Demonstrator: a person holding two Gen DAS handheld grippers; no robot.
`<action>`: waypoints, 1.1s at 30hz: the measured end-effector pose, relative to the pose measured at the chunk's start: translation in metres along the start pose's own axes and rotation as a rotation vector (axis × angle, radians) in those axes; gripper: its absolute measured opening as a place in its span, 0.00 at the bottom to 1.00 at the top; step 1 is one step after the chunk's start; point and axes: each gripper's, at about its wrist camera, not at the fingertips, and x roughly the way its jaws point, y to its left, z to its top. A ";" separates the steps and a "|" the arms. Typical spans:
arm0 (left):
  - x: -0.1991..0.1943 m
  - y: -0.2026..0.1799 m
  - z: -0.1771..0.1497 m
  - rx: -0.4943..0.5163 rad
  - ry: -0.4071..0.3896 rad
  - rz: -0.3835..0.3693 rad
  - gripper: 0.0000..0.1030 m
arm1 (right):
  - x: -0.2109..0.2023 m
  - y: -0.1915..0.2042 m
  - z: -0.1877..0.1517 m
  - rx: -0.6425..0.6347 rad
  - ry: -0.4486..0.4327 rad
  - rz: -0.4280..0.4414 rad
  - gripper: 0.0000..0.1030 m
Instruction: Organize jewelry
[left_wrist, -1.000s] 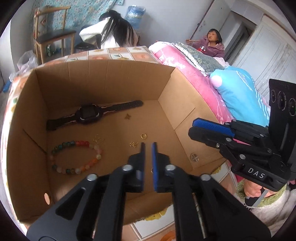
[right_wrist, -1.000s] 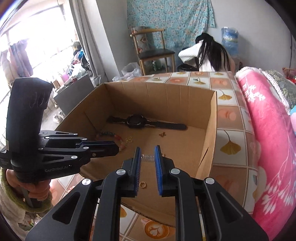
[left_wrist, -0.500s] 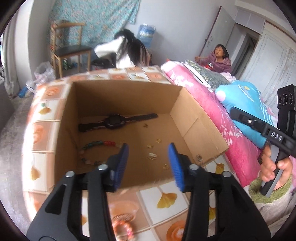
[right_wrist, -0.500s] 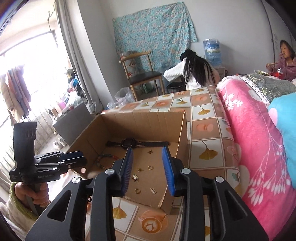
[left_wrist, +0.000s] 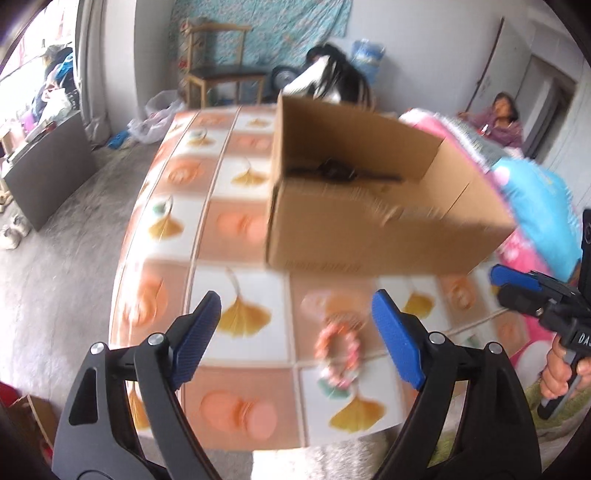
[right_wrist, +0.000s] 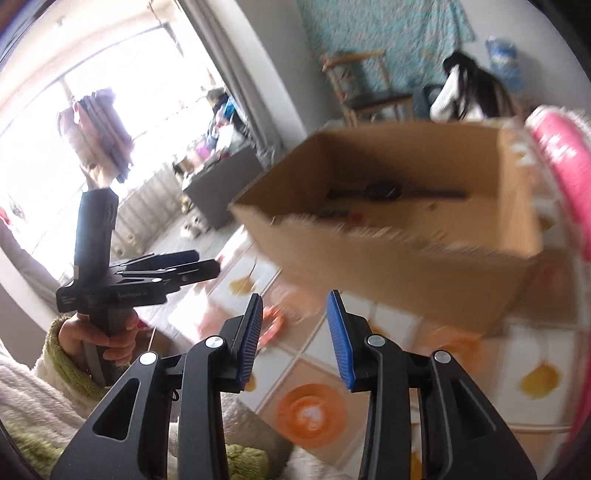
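One pink bead bracelet (left_wrist: 338, 350) lies loose on the tiled tablecloth (left_wrist: 236, 221), in front of the cardboard box (left_wrist: 369, 236) and not yet in it. We see it ahead of our left gripper (left_wrist: 295, 332), right of centre in the gap; its jaws have just been opening and now stand wide with nothing between them. Our right gripper (right_wrist: 295, 336), jaws partly spread and empty, sees it low and left, partly hidden behind its left finger. We judge the left hand nearer and better lined up. The bracelet, a loop, has no real long axis. Blur hides finer detail.
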 end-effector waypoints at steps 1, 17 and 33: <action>0.004 0.000 -0.007 0.009 0.003 0.009 0.78 | 0.018 0.003 -0.002 0.003 0.041 0.004 0.34; 0.047 -0.003 -0.049 0.016 0.089 -0.107 0.33 | 0.134 0.037 -0.012 -0.103 0.269 -0.046 0.10; 0.065 -0.074 -0.046 0.249 0.101 -0.129 0.24 | 0.080 -0.004 -0.034 -0.007 0.225 -0.218 0.09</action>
